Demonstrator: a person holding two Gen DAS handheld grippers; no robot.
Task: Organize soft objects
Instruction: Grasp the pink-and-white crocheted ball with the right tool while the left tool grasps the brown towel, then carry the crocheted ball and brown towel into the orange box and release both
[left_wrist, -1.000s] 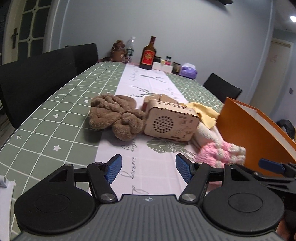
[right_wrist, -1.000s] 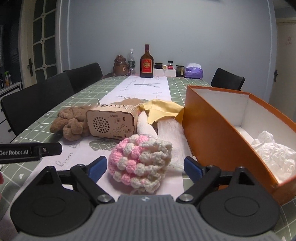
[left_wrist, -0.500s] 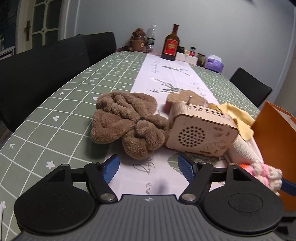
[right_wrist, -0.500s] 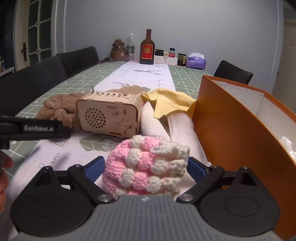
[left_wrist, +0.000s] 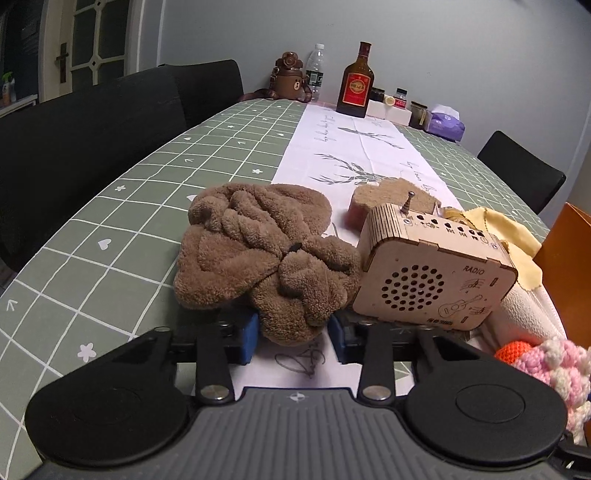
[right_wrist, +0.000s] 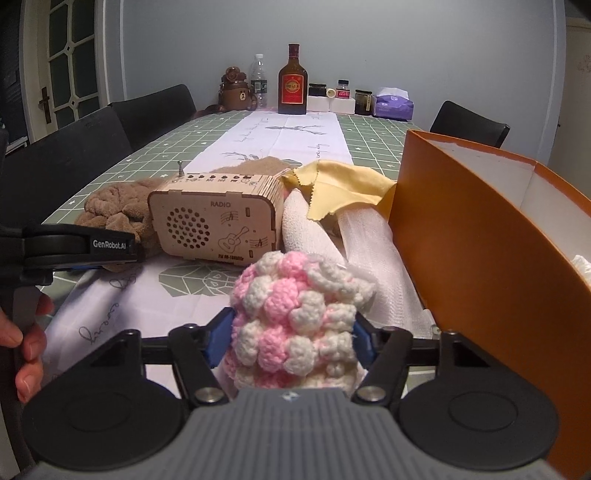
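Note:
A crumpled brown towel (left_wrist: 258, 254) lies on the table left of a wooden radio (left_wrist: 432, 280). My left gripper (left_wrist: 291, 334) has closed its blue pads on the towel's near lobe. My right gripper (right_wrist: 290, 339) is shut on a pink and white crocheted piece (right_wrist: 295, 317), which also shows in the left wrist view (left_wrist: 550, 365). The towel (right_wrist: 114, 210) and the left gripper's side (right_wrist: 81, 245) show in the right wrist view. A white cloth (right_wrist: 310, 232) and a yellow cloth (right_wrist: 340, 188) lie beside the orange box (right_wrist: 480, 236).
The wooden radio (right_wrist: 218, 225) stands mid-table with a brown sponge-like piece (left_wrist: 391, 201) behind it. Bottles, jars, a bear flask and a tissue pack (right_wrist: 393, 105) stand at the far end. Black chairs line both sides. White crumpled material lies inside the box.
Both grippers moved forward and closed: the left onto the brown towel's near lobe, the right onto the pink and white crocheted piece.

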